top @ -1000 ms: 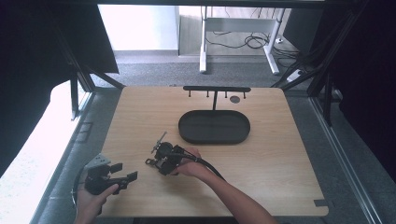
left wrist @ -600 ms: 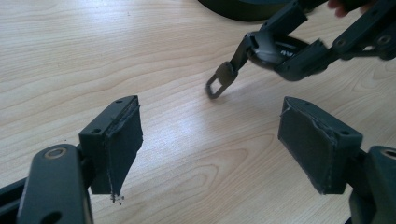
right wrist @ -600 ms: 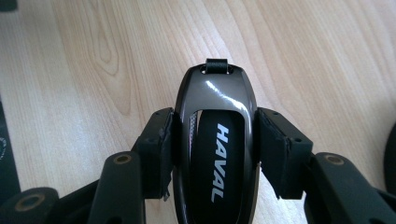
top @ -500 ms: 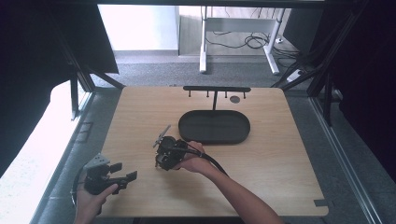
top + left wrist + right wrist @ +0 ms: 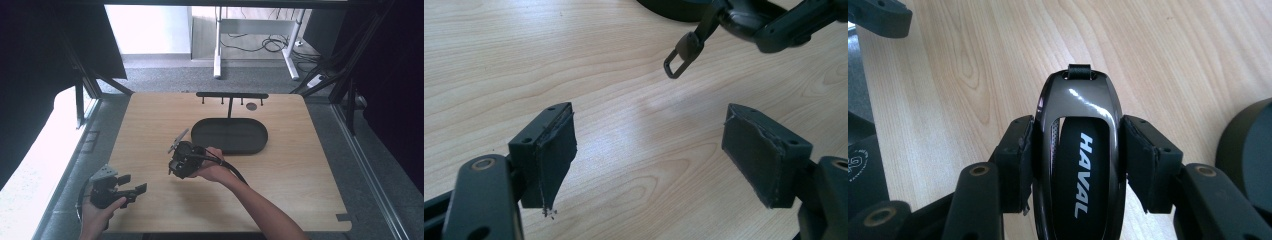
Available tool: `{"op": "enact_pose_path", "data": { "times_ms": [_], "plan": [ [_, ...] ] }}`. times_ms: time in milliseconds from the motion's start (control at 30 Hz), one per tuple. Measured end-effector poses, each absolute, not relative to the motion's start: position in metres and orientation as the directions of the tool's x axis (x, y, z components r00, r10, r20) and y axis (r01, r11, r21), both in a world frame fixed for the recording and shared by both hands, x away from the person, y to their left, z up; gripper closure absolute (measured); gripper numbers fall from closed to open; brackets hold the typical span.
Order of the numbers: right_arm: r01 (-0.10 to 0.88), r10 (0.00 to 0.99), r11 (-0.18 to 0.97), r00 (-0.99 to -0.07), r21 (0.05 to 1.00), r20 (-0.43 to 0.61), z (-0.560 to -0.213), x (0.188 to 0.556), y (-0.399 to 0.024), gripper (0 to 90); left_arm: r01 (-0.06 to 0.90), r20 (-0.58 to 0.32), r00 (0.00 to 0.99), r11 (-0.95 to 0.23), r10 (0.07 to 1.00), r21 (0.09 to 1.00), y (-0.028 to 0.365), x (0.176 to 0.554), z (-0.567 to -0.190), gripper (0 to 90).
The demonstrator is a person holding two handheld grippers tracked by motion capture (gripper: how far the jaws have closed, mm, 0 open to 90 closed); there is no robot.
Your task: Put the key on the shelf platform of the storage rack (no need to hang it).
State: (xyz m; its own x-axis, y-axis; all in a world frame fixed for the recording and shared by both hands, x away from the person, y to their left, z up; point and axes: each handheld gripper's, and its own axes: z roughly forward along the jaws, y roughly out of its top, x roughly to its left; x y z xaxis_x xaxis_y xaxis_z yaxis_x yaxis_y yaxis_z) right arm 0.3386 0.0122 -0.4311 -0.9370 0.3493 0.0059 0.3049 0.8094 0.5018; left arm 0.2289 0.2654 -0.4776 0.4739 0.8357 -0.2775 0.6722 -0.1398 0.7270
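- Key fob [image 5: 1080,155]: a glossy black case marked "HAVAL", pinched between the two pads of the right gripper [image 5: 186,159]; its long axis runs along the jaws, and the end with the small strap loop [image 5: 1079,70] points away from the hand, out past the jaw tips.
- In the high view the right gripper is held over the middle of the table [image 5: 300,175], just off the near-left end of the oval black tray [image 5: 230,136], with a thin strip angling up and to the left from its top.
- In the left gripper view a small black metal clasp [image 5: 679,57] hangs from the right gripper above the wood.
- Left gripper [image 5: 116,189]: jaws spread wide with nothing between the pads [image 5: 555,150], held at the near-left corner of the table, well apart from the right one.
- A black rack with short pegs [image 5: 231,96] stands at the far edge, behind the tray.
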Motion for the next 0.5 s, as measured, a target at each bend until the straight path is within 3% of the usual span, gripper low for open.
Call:
{"op": "enact_pose_path", "data": {
  "times_ms": [500],
  "plan": [
    [0.316, 0.375, 0.782, -0.927, 0.537, -0.001, -0.416, 0.343, -0.006, 49.3, 0.672, -0.275, 0.477, -0.144, 0.835, 0.727, 0.265, 0.229, -0.478, 21.9]
  ]
}}
